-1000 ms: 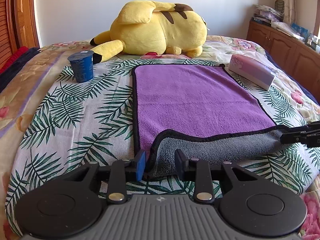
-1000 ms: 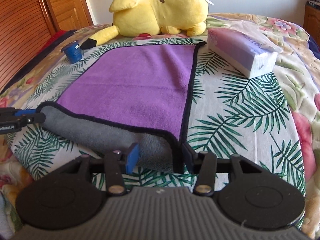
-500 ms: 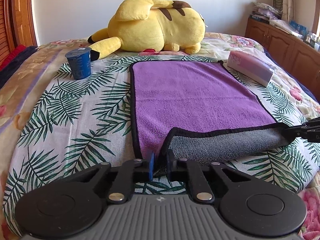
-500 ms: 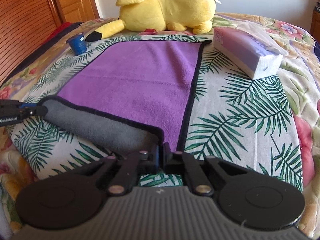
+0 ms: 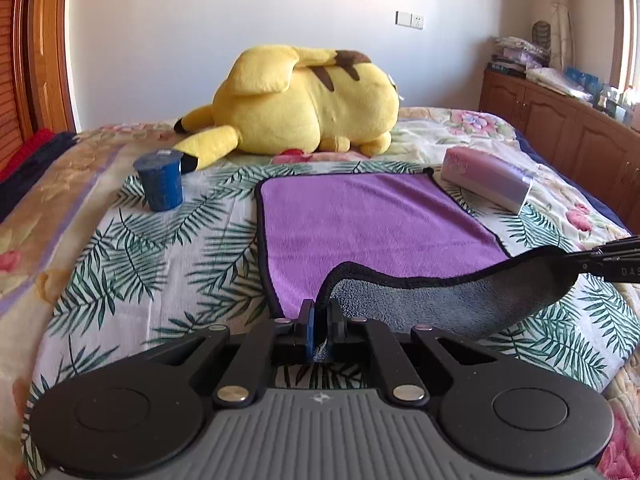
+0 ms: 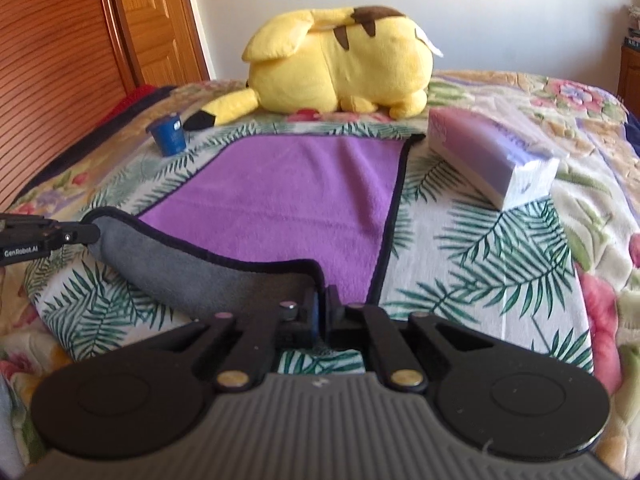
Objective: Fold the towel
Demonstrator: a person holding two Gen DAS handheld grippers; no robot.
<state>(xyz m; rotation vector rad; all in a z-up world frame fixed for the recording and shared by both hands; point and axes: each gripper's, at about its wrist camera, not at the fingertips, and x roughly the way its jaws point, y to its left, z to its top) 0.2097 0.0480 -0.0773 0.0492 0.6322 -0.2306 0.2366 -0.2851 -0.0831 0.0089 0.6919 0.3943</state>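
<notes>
towel (image 5: 376,220) laid flat on bed (image 5: 120,264), near hem lifted grey side up, its two corners pinched in closed left gripper (image 5: 319,320) and right gripper (image 6: 322,312); soft, limp, light, sag expected mid-hem, corners to be carried toward 12 o'clock

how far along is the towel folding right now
Done: both near corners are gripped, the left gripper and right gripper with jaws shut on the purple towel. In hand: the near edge is lifted, its grey underside showing. Left: carrying that edge to the far edge near the yellow plush; no fold lies flat yet.
</notes>
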